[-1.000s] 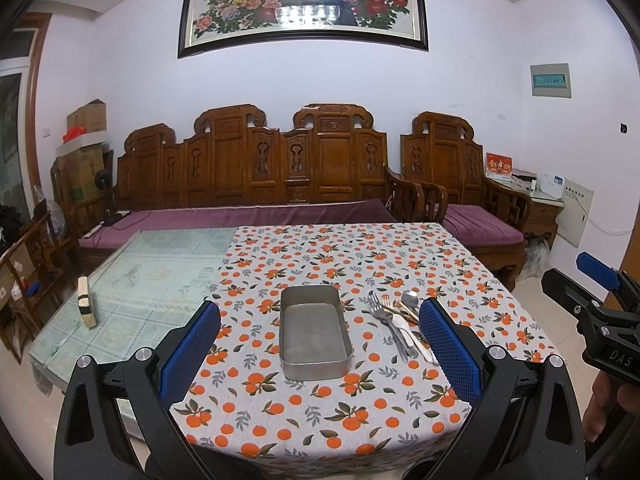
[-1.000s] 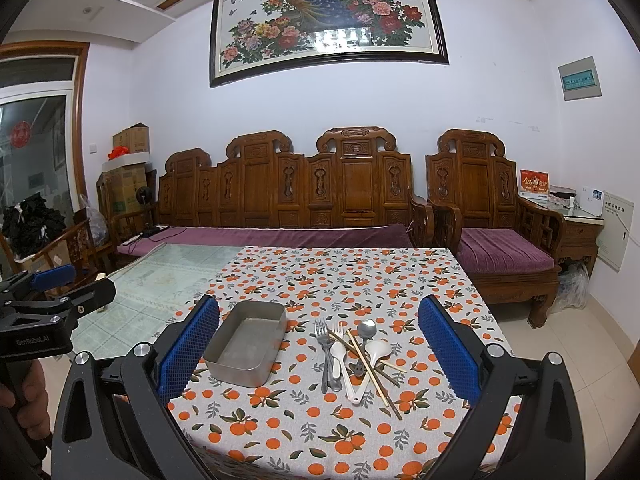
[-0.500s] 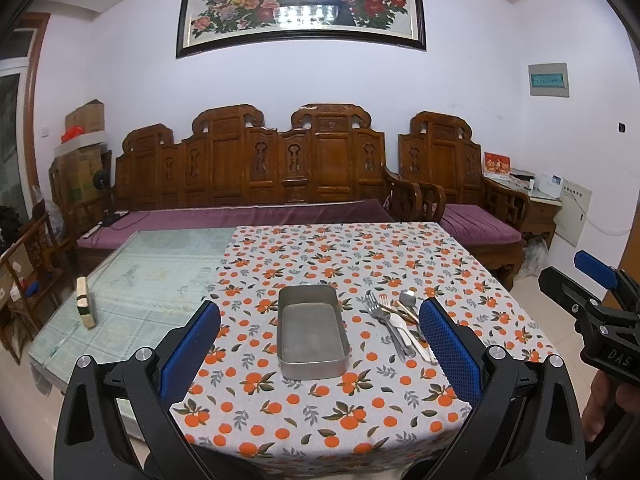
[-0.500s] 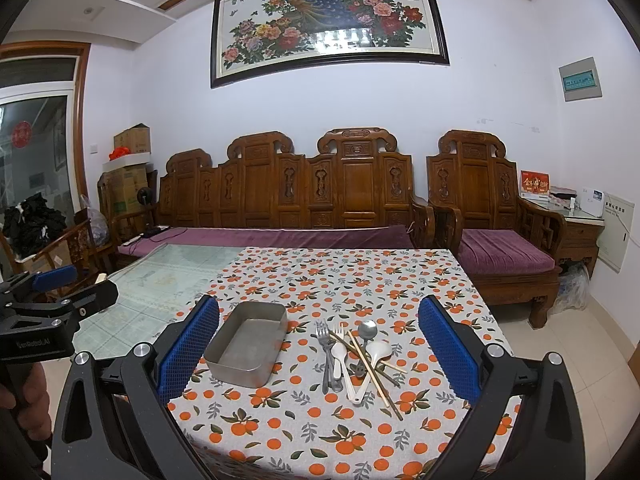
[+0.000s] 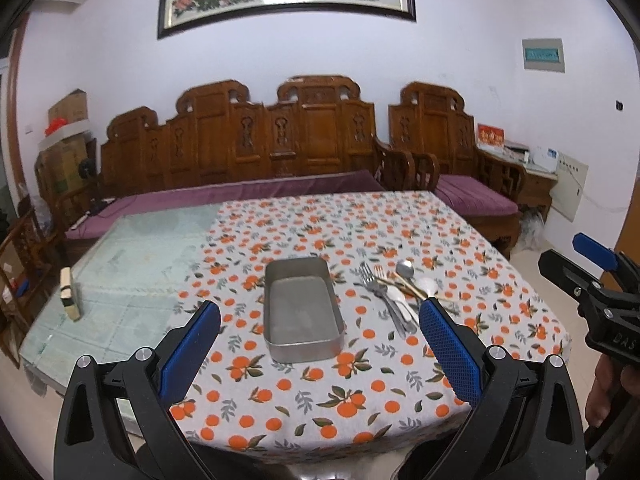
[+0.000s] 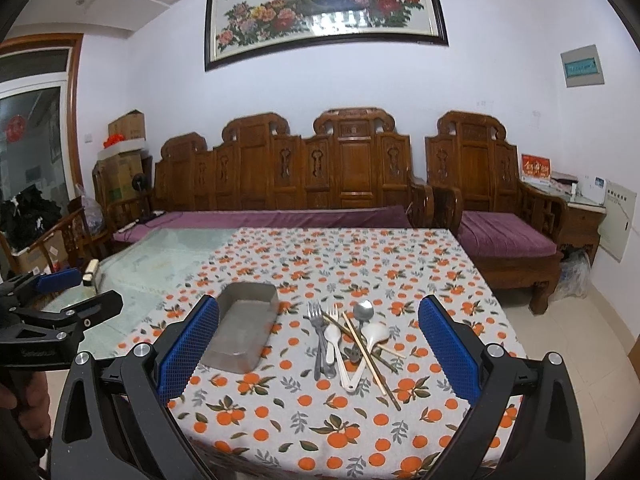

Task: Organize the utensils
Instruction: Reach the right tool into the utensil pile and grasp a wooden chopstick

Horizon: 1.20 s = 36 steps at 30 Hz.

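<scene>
An empty rectangular metal tray [image 5: 302,312] [image 6: 243,334] lies on the orange-patterned tablecloth [image 5: 360,384]. To its right is a loose pile of utensils [image 6: 352,340] [image 5: 396,296]: metal forks [image 6: 318,336], a metal spoon [image 6: 363,312], white plastic spoons [image 6: 374,336] and wooden chopsticks [image 6: 370,360]. My left gripper [image 5: 320,332] is open and empty, above the table's near edge in front of the tray. My right gripper [image 6: 319,336] is open and empty, in front of the utensil pile.
The cloth covers the right part of a glass-topped table [image 5: 132,272]; a small block [image 5: 69,296] stands near its left edge. A carved wooden sofa [image 6: 304,184] with purple cushions stands behind the table. The table's near edge is just below both grippers.
Both grippers have moved forward and tilted down toward the table; the tray and utensils look larger and nearer. Nothing on the table has moved.
</scene>
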Each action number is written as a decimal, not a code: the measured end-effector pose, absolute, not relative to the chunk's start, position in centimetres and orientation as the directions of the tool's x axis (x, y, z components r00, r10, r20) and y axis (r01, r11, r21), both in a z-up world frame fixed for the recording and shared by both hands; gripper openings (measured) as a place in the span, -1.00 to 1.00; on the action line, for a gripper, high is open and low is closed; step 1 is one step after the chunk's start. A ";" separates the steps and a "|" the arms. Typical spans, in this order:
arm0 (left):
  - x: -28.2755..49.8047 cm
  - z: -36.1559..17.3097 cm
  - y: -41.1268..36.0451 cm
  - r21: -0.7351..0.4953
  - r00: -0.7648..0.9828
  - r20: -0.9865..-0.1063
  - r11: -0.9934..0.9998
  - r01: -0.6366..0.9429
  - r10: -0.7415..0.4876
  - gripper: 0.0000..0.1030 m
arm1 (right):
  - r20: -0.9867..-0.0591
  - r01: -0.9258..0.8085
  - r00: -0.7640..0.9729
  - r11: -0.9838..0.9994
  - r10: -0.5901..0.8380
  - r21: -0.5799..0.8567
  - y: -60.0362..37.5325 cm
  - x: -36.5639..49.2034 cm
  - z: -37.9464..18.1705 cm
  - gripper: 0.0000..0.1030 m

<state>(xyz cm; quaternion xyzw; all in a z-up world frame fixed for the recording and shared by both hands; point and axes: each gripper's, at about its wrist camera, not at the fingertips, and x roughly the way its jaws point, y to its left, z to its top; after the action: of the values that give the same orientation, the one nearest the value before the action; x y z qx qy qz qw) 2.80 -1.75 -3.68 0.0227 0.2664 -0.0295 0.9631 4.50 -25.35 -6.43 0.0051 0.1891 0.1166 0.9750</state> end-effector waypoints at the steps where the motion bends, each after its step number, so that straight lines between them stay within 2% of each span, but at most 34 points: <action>1: 3.2 -4.1 -1.8 0.028 0.852 -0.521 0.997 0.072 -0.047 0.87 | -0.376 -0.221 0.899 0.974 0.224 0.053 -25.4 5.0 -6.9 0.95; 5: 5.1 -5.8 -2.1 0.031 0.833 -0.550 0.996 0.086 -0.055 0.87 | -0.402 -0.214 0.889 0.975 0.218 0.055 -25.8 6.9 -8.6 0.86; 7: 5.9 -6.4 -2.1 0.029 0.826 -0.561 0.995 0.094 -0.061 0.87 | -0.419 -0.217 0.881 0.974 0.222 0.058 -26.0 8.1 -9.2 0.65; 12: 8.0 -7.5 -2.3 0.022 0.809 -0.582 0.993 0.119 -0.084 0.87 | -0.443 -0.235 0.865 0.971 0.234 0.055 -26.3 11.1 -10.1 0.45; 22: 12.4 -9.1 -3.2 0.006 0.777 -0.616 0.986 0.169 -0.130 0.87 | -0.499 -0.257 0.829 0.965 0.251 0.059 -27.8 18.4 -11.7 0.36; 27: 14.4 -10.2 -4.3 0.005 0.754 -0.638 0.978 0.207 -0.156 0.87 | -0.556 -0.255 0.795 0.965 0.242 0.056 -28.9 22.3 -13.9 0.26; 32: 16.1 -11.7 -5.3 0.004 0.728 -0.664 0.973 0.233 -0.172 0.87 | -0.627 -0.276 0.732 0.957 0.268 0.086 -29.7 25.1 -17.4 0.07; 34: 17.0 -12.5 -5.7 0.003 0.715 -0.677 0.971 0.239 -0.174 0.87 | -0.660 -0.293 0.697 0.952 0.279 0.092 -29.6 25.7 -19.3 -0.11; 36: 17.5 -13.2 -6.1 0.002 0.704 -0.688 0.969 0.246 -0.177 0.87 | -0.696 -0.309 0.658 0.946 0.289 0.101 -29.4 26.2 -21.4 -0.22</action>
<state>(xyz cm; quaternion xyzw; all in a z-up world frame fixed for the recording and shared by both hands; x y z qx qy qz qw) 17.52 -6.09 -13.17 0.0469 0.3673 -0.1148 0.9218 26.17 -29.40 -21.39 -0.0128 0.3798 0.1643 0.9103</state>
